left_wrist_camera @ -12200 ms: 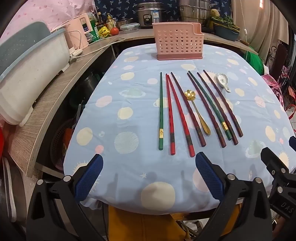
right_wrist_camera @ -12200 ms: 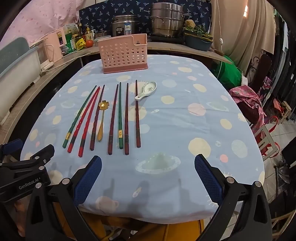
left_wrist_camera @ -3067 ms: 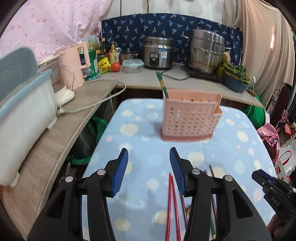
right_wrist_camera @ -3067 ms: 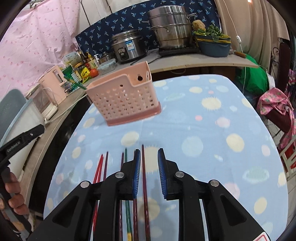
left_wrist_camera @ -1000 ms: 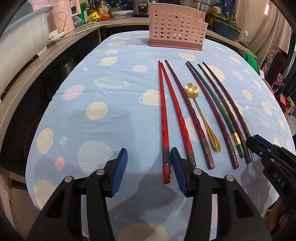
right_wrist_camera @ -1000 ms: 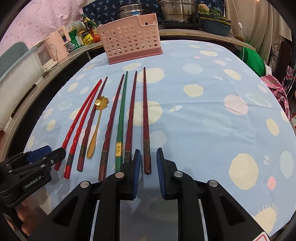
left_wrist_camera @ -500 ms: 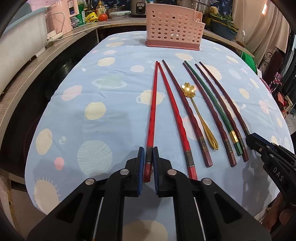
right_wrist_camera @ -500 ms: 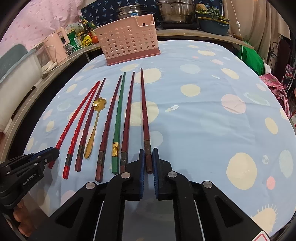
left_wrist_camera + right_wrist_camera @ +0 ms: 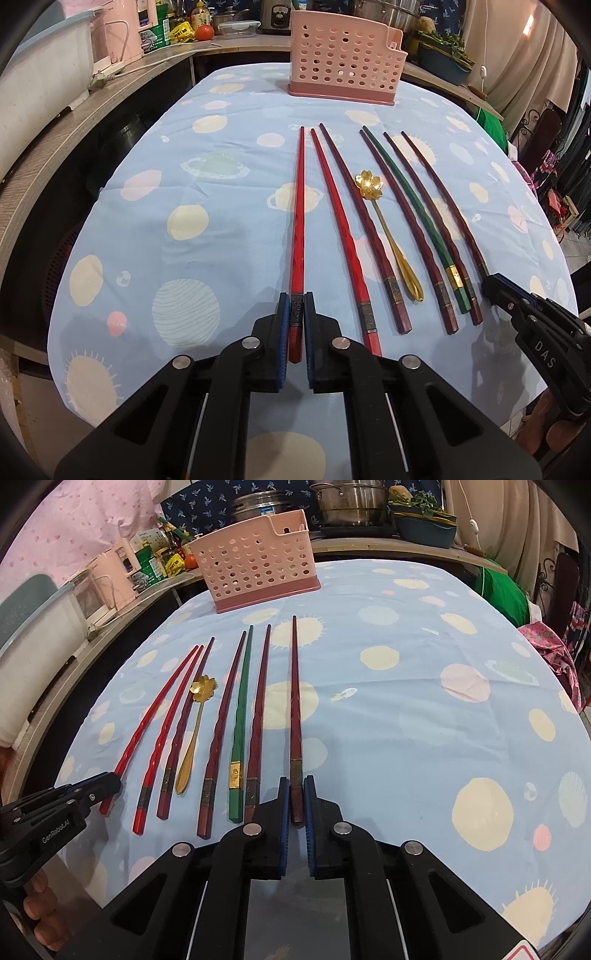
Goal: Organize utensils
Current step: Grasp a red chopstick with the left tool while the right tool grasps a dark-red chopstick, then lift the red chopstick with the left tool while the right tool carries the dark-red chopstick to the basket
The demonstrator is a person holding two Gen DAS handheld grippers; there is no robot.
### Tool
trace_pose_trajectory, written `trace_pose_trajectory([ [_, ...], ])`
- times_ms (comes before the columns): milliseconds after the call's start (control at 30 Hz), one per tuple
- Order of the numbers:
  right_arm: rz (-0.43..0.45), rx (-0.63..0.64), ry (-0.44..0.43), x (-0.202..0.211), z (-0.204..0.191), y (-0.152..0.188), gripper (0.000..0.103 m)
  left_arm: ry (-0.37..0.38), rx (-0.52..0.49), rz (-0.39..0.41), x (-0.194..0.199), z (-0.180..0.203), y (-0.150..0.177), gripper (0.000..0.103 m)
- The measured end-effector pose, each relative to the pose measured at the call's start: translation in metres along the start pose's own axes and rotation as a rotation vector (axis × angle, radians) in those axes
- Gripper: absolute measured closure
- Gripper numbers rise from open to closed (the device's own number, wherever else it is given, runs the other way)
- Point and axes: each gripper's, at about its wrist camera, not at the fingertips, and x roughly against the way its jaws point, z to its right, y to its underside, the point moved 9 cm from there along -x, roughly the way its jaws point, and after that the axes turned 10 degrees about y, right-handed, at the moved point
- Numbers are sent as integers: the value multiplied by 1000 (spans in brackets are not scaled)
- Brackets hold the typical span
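Bare tablecloth (image 9: 424, 716) lies open toward the pink basket (image 9: 258, 568), right of the chopstick row (image 9: 240, 716).

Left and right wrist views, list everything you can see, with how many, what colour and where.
Bright red chopsticks: two, left end of the row; the outer one is clamped.
Dark red chopsticks: four; the rightmost is clamped.
Green chopstick: one, gold band, among the dark red ones.
Spoon: one, gold, flower-shaped bowl, mid-row.
Basket: one, pink, perforated, far end of the table.
Tablecloth: one, light blue with pastel spots.
Counter clutter: pots, bottles, pink appliance, behind the table; count unclear.
Left gripper: black with blue pads, shut on the outer bright red chopstick.
Right gripper: same build, shut on the rightmost dark red chopstick.
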Motion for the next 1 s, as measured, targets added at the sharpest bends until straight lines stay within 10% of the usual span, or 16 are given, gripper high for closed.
trace_pose_trajectory([
  [1000,204,-102,-57,95,25,-109,95,51,41,219,102,13,-105,96],
])
